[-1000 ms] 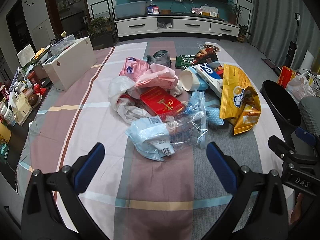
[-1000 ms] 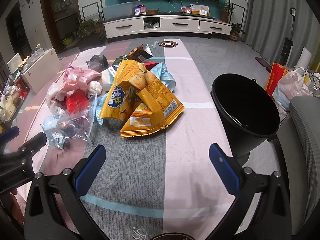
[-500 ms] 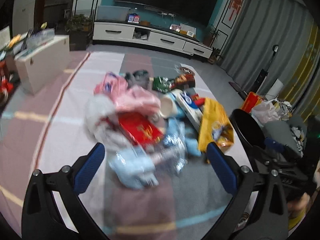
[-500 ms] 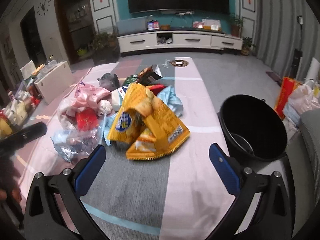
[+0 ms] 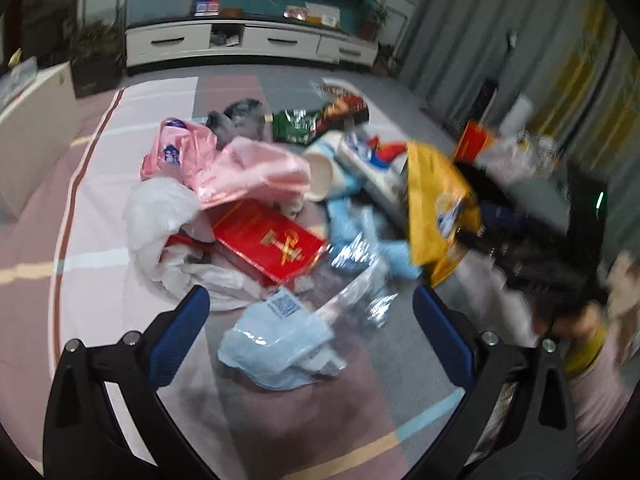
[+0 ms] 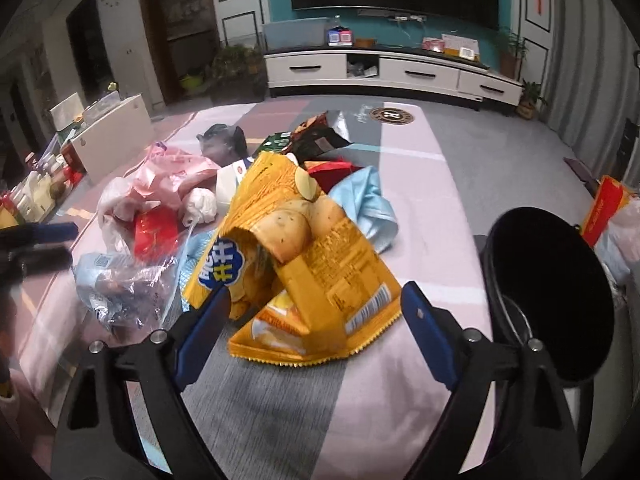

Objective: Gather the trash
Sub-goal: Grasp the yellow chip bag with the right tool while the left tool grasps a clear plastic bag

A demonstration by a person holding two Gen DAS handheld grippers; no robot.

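We are in a living room, working over a table (image 6: 416, 216) spread with a pink, grey and mauve striped cloth, a white TV cabinet (image 6: 392, 70) against the far wall. From the left, the trash heap starts with a white plastic bag (image 5: 160, 216) and a pink plastic bag (image 5: 248, 172), a red carton (image 5: 268, 240) lying against them. Nearer us sits a clear blue-printed wrapper (image 5: 280, 340), right between the spread fingers of our left gripper (image 5: 308, 320), which is wide open and holds nothing. Next comes the yellow chip bag (image 6: 304, 272), crumpled and tented up; our right gripper (image 6: 316, 312) is likewise open and empty, its fingers straddling the bag's near edge. Furthest right, just off the table edge, stands the black bucket (image 6: 516, 312).

We judge all of this light, soft and slippery, likely to crumple. The chip bag is best pinched on a raised fold or the crimped seam; the wrapper wherever its film bunches up.
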